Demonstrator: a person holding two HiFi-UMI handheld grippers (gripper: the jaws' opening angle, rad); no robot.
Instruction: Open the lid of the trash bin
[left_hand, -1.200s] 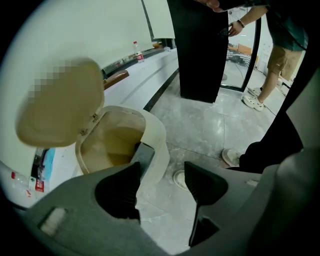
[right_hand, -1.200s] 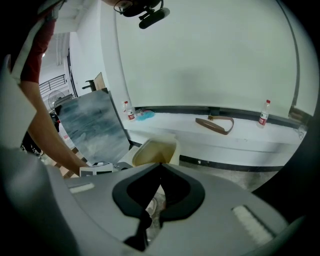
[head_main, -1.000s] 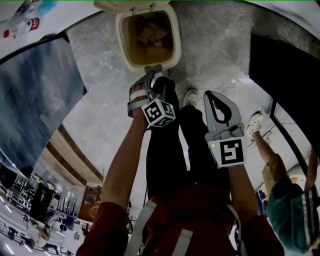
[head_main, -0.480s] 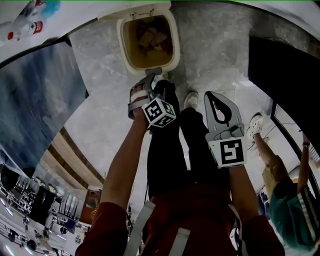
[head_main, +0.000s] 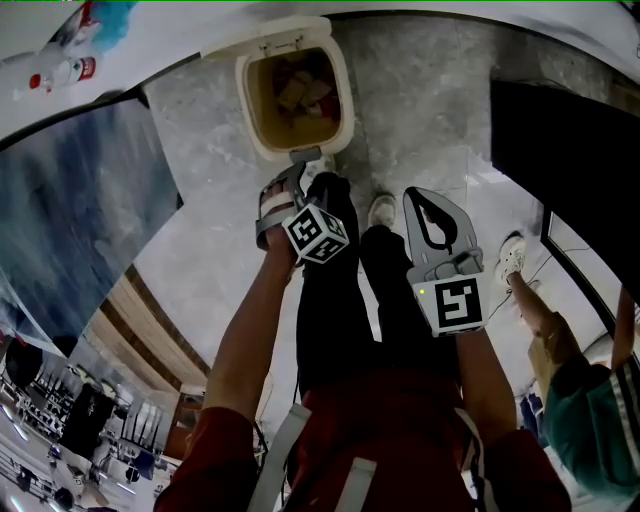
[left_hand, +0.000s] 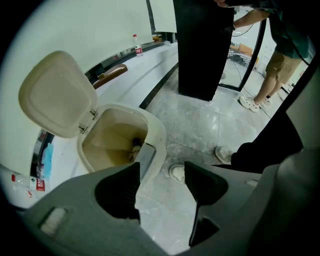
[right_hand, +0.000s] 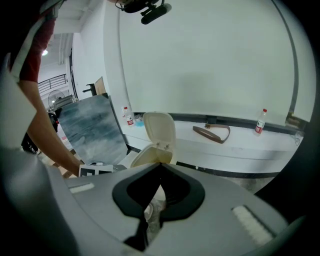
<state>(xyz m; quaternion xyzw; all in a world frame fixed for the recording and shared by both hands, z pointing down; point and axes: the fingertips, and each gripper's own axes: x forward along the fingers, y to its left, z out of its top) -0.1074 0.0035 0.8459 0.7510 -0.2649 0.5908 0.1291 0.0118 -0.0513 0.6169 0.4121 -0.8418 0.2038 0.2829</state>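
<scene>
Spreading widest was the glossy, grey-veined stone floor (head_main: 430, 90); on it stood the cream plastic trash bin (head_main: 346, 95), a rounded rectangle with rubbish (head_main: 300, 88) inside, its smooth hinged lid (left_hand: 57, 95) tipped upright, open. The left gripper (left_hand: 162, 172) hung just before it, jaws spread, empty; the right gripper (right_hand: 160, 165) held its jaws pressed together

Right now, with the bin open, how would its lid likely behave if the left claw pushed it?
The lid looks like thin moulded plastic, so probably light and stiff. It stands open on small hinges at the back of the trash bin, so a push would likely swing it shut. The left claw is open and clear of it.
</scene>
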